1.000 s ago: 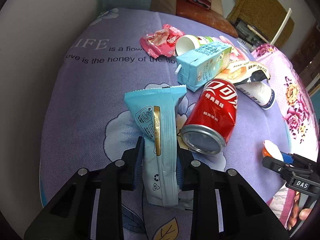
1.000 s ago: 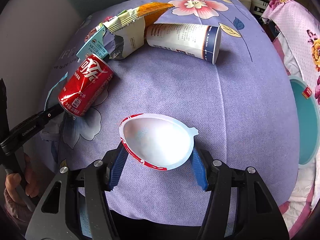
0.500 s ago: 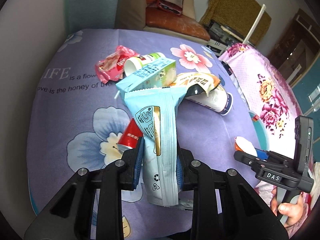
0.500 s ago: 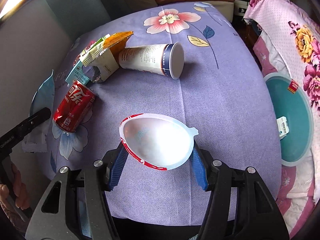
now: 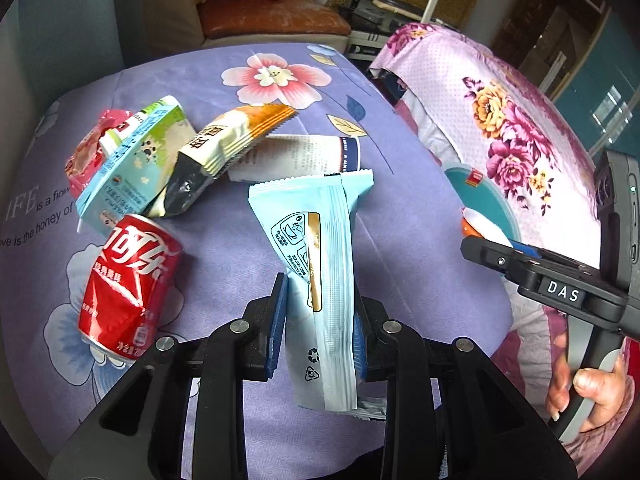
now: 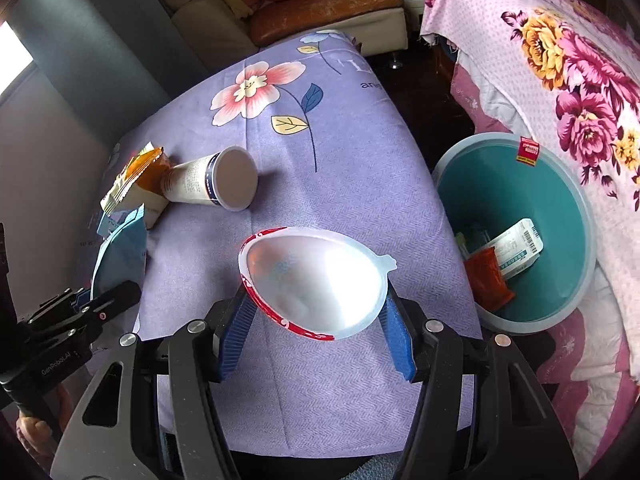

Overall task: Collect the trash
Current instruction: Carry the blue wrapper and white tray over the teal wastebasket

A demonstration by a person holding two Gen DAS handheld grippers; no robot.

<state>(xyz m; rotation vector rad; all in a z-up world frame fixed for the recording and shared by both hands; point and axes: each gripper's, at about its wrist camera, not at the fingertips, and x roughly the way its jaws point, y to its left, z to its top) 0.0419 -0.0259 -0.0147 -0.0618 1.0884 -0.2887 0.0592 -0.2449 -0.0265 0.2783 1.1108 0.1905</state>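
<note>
Right wrist shows my right gripper point(image 6: 316, 320) pinching a plastic cup point(image 6: 316, 280), the teal bin point(image 6: 516, 184) holding some trash to its right; my left gripper point(image 5: 320, 332) pinches a blue wrapper point(image 5: 320, 264), with a can point(image 5: 128, 288), a carton point(image 5: 124, 168) and other litter left beyond.

A lilac cloth point(image 5: 240, 264) printed with pink-and-white flowers covers the tabletop, carrying a red can point(image 5: 130, 292), while a pale blue wrapper point(image 5: 320, 264) and teal basin point(image 6: 560, 200) show too.

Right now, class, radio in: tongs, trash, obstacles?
Left tongs shut on blue wrapper. Right tongs shut on white cup. Teal basin beside the table, path looks clear.
</note>
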